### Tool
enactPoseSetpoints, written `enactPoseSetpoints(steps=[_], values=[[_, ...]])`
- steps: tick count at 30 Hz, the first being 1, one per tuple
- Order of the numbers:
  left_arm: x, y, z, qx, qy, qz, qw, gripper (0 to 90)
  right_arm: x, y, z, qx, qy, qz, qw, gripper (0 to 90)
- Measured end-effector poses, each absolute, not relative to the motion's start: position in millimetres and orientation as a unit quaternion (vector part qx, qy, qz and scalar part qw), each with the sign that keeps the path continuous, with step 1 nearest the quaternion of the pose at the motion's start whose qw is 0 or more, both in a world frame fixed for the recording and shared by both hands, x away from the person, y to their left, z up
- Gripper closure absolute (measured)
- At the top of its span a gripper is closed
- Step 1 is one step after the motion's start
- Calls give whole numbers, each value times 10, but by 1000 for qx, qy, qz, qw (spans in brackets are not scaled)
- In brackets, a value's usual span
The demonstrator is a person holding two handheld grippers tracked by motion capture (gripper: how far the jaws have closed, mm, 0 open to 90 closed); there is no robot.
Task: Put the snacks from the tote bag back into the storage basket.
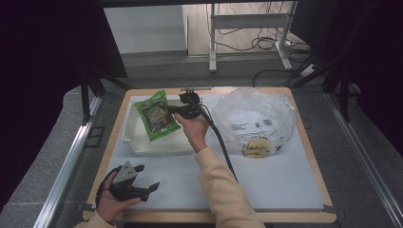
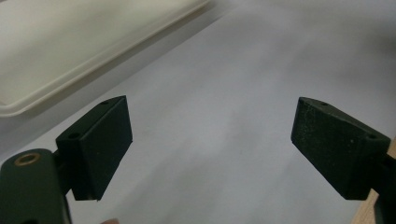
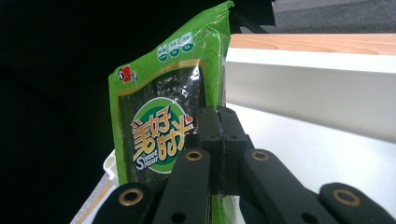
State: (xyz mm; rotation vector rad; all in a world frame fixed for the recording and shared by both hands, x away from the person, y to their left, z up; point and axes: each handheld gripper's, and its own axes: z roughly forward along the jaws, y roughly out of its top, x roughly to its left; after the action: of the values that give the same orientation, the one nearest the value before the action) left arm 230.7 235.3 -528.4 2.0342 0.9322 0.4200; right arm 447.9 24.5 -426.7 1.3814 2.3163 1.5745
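A green snack packet (image 1: 156,115) hangs over the white tray (image 1: 138,145), pinched at its right edge by my right gripper (image 1: 177,111). In the right gripper view the jaws stand pressed together on the packet (image 3: 159,116), with my right gripper (image 3: 222,135) clamping its edge above the tray wall (image 3: 308,93). My left gripper (image 1: 145,178) rests in the hand near the table's front left corner, open. In the left gripper view my left gripper (image 2: 210,140) has its jaws wide apart over bare white table, with the tray rim (image 2: 70,88) beyond.
A crumpled clear plastic bag (image 1: 254,116) lies on the right half of the white mat, with a yellowish item (image 1: 256,148) inside near its front. The wooden table edge (image 1: 214,216) runs along the front. A desk frame and cables stand on the floor beyond.
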Motion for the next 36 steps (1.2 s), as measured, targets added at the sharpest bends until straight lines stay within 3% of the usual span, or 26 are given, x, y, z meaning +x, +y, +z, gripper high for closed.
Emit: enactPoseSetpoints(steps=[36], values=[[2297,2362,-5275,809,368,163,428,127,4701,730,-4718,500,731,465,20,894]])
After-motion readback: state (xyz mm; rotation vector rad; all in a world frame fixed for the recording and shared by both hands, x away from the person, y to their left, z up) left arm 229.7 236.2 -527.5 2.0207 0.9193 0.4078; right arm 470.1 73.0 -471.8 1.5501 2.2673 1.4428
